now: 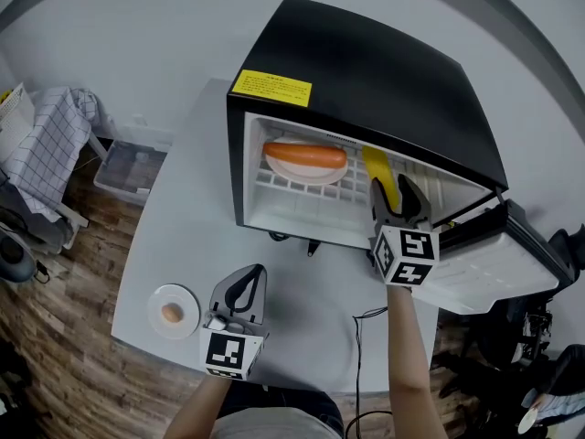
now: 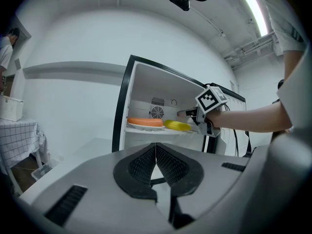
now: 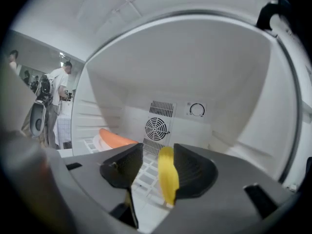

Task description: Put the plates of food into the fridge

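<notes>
Left gripper is empty, jaws together. Right gripper has jaws apart beside the banana in the fridge. Egg plate, eight o'clock, is not in yet.

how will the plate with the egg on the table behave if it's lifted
The egg sits loose on the small plate, so it may roll if tilted. The plate looks shallow and light, probably easy to slide.

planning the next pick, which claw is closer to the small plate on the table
Left. The left claw sits right beside the small plate; the right claw is up at the fridge opening.
</notes>
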A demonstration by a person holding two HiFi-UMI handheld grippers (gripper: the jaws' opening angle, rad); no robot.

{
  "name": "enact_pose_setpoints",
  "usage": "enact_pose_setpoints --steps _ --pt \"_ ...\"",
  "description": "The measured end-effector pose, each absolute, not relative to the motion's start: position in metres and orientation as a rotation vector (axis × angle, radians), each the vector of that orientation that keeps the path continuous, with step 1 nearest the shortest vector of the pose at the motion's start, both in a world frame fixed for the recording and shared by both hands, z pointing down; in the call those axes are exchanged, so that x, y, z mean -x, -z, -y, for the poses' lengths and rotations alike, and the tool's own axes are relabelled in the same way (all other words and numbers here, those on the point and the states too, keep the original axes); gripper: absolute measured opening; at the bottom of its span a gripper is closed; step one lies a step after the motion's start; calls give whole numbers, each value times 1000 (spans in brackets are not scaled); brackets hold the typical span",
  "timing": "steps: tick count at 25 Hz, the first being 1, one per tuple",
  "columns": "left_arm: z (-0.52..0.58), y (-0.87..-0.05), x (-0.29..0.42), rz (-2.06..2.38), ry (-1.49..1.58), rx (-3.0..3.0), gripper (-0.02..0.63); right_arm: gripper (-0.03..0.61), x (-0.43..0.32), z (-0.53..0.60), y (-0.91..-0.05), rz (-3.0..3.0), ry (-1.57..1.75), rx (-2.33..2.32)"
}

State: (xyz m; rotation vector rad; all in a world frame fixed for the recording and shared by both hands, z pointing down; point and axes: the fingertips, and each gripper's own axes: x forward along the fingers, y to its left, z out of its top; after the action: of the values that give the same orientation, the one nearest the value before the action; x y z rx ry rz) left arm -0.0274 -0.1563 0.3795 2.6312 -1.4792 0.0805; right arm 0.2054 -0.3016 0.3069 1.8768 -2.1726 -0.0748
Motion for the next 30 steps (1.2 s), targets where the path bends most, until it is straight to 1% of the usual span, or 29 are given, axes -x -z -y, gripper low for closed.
enact_pose_setpoints --steps 1,2,3,7,11,15,20,27,30 --pt "156 -376 27 1483 -69 -2634 8 163 -199 291 -303 2187 99 -1885" --pt "157 -373 25 1487 -58 -2635 9 41 -193 279 -300 2202 121 -1887" --pt "157 -369 24 1489 -47 -2637 9 12 -185 266 -299 2223 136 -1880" --pt "155 -345 16 1492 13 -2660 9 12 -153 210 -304 2307 126 -1884" --pt "147 -317 12 1506 107 -2704 9 12 -121 159 -311 2464 18 -1866" --pt "132 -303 7 1507 95 -2735 9 12 -114 124 -315 2500 -87 -1906" --pt "120 -291 5 1515 130 -2743 9 12 -112 105 -319 2506 -123 -1926" --pt "105 -284 3 1550 118 -2752 8 12 -106 92 -311 2536 -63 -1896" --pt "99 -280 8 1591 166 -2737 8 12 -101 89 -314 2567 -78 -1855"
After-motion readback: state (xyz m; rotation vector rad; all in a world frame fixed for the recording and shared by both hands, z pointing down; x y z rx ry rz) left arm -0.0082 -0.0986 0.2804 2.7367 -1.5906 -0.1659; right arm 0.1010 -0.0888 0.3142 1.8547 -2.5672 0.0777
